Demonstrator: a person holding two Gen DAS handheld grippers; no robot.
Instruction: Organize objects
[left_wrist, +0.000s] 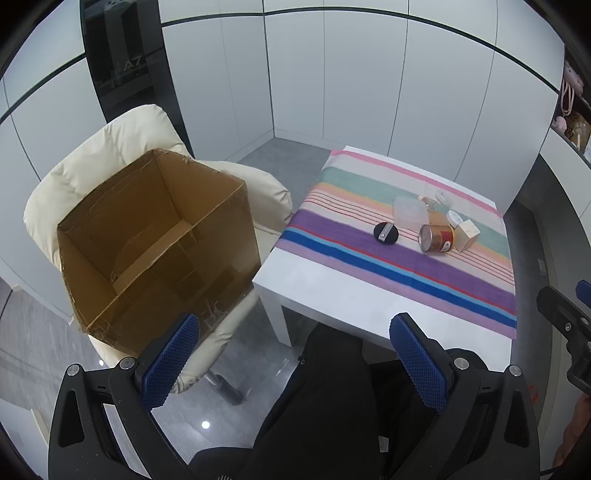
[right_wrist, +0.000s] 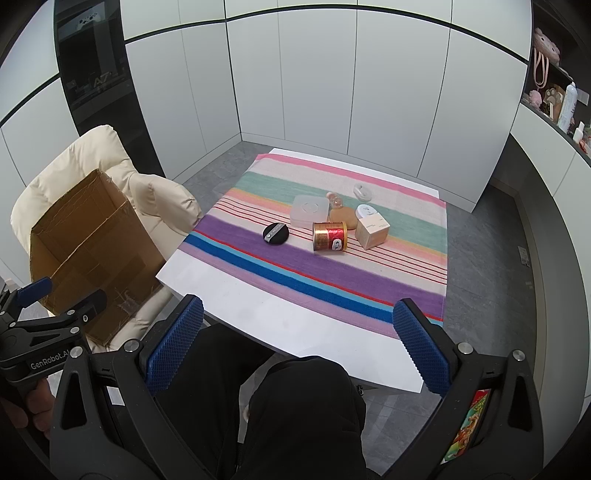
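Left view looks down into the box (left_wrist: 159, 236), open-topped cardboard on a cream chair (left_wrist: 122, 147); right view shows only its outer wall. Left gripper (left_wrist: 295, 363) spread wide, nothing held. White table (right_wrist: 236, 295) with bare front strip; striped cloth (right_wrist: 295, 266) carries the cluster well back: black disc (right_wrist: 276, 233), clear tub (right_wrist: 309, 210), tin (right_wrist: 330, 236) on its side, cube carton (right_wrist: 372, 232). Right gripper (right_wrist: 297, 347) also wide open, empty.
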